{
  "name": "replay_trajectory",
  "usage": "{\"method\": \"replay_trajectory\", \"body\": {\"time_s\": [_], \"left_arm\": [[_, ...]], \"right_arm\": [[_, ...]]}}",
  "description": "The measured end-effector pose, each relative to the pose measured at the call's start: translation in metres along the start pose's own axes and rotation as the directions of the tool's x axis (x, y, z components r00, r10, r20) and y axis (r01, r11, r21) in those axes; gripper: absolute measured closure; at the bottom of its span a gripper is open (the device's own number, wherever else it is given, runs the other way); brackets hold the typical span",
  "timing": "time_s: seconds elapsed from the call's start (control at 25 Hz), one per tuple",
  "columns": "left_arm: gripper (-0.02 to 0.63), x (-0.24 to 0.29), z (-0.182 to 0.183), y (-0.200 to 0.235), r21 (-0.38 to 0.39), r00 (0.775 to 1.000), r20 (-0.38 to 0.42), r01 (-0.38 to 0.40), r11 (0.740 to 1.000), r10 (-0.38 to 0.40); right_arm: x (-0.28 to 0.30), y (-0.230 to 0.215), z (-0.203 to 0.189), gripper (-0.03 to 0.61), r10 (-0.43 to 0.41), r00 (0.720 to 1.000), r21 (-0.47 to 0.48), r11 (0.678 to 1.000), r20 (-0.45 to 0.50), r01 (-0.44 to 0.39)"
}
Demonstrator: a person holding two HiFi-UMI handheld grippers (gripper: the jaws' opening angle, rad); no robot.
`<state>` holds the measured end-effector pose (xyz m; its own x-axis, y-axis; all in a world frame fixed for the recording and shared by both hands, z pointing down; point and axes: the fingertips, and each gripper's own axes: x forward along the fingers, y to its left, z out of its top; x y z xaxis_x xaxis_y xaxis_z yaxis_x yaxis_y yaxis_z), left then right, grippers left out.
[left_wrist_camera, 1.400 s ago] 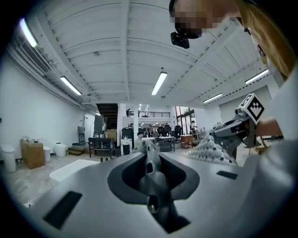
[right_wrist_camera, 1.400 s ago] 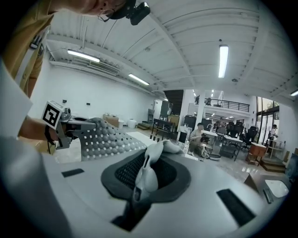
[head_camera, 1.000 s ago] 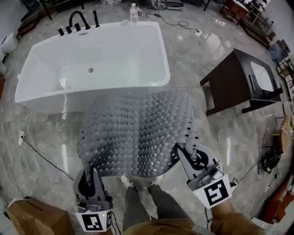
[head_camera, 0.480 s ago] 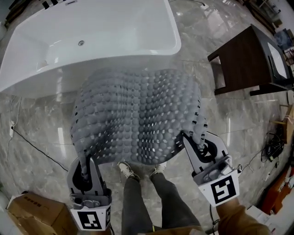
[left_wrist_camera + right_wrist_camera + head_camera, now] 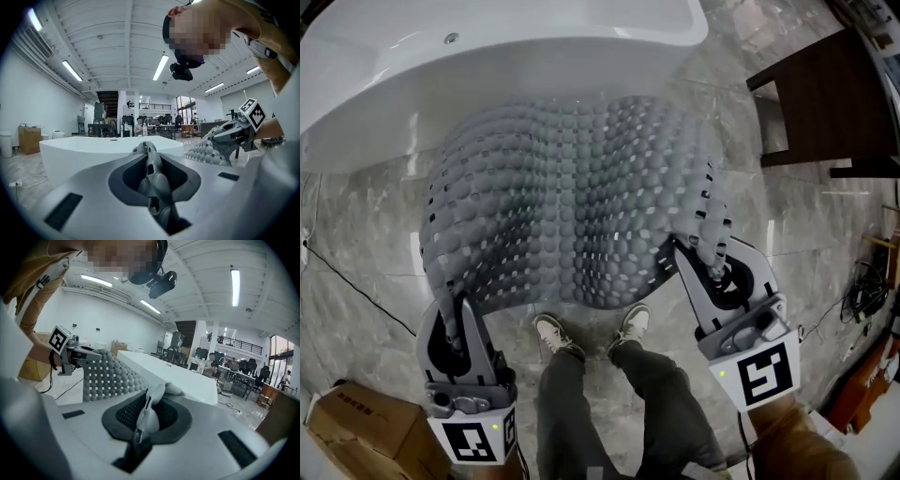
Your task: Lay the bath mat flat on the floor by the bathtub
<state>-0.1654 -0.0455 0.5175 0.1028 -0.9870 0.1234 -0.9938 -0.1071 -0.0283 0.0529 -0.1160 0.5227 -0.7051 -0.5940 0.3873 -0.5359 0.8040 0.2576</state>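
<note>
A grey bath mat [image 5: 572, 206] with rows of round bumps and square holes hangs spread in front of me, sagging in the middle, its far edge near the white bathtub [image 5: 487, 56]. My left gripper [image 5: 450, 323] is shut on the mat's near left corner [image 5: 151, 176]. My right gripper [image 5: 711, 272] is shut on the near right corner [image 5: 147, 413]. In the left gripper view the bathtub [image 5: 93, 150] stands ahead. The right gripper view shows the mat [image 5: 105, 376] stretching toward the left gripper [image 5: 70, 352] beside the bathtub [image 5: 173, 376].
A dark wooden side table [image 5: 825, 103] stands at the right of the tub. My shoes [image 5: 591, 333] rest on the marble floor [image 5: 356, 244] under the mat's near edge. A cardboard box [image 5: 356, 422] lies at the lower left, a black cable [image 5: 347, 281] along the floor at left.
The view has come closer to the tub and tilted down. The mat has been carried forward and spread wider, both grippers still holding its near corners.
</note>
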Motion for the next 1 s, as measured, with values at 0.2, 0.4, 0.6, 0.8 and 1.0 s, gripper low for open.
{"method": "replay_trajectory", "body": {"time_s": [0.2,0.4,0.6,0.8,1.0], "left_arm": [[0.56,-0.001,0.003,-0.002,0.023,1.0,-0.004,0.019,1.0,-0.019],[0.559,-0.002,0.012,-0.007,0.06,0.999,0.01,0.05,0.997,-0.05],[0.56,-0.001,0.011,-0.005,0.076,0.998,0.012,0.059,0.995,-0.06],[0.559,-0.003,-0.001,0.001,0.053,0.995,0.03,0.09,0.995,-0.092],[0.56,-0.005,0.0,-0.002,0.092,0.992,0.033,0.115,0.989,-0.118]], "right_arm": [[0.0,-0.001,0.001,0.543,-0.012,1.0,-0.008,1.0,0.003,0.012],[0.0,-0.001,0.005,0.543,-0.015,1.0,-0.025,1.0,0.017,0.015],[0.001,0.0,0.001,0.543,-0.007,1.0,-0.039,0.999,0.016,0.007],[0.001,0.003,0.008,0.543,-0.013,1.0,-0.111,0.994,-0.024,0.01],[0.001,0.003,0.008,0.543,-0.006,1.0,-0.155,0.988,-0.004,0.005]]}}
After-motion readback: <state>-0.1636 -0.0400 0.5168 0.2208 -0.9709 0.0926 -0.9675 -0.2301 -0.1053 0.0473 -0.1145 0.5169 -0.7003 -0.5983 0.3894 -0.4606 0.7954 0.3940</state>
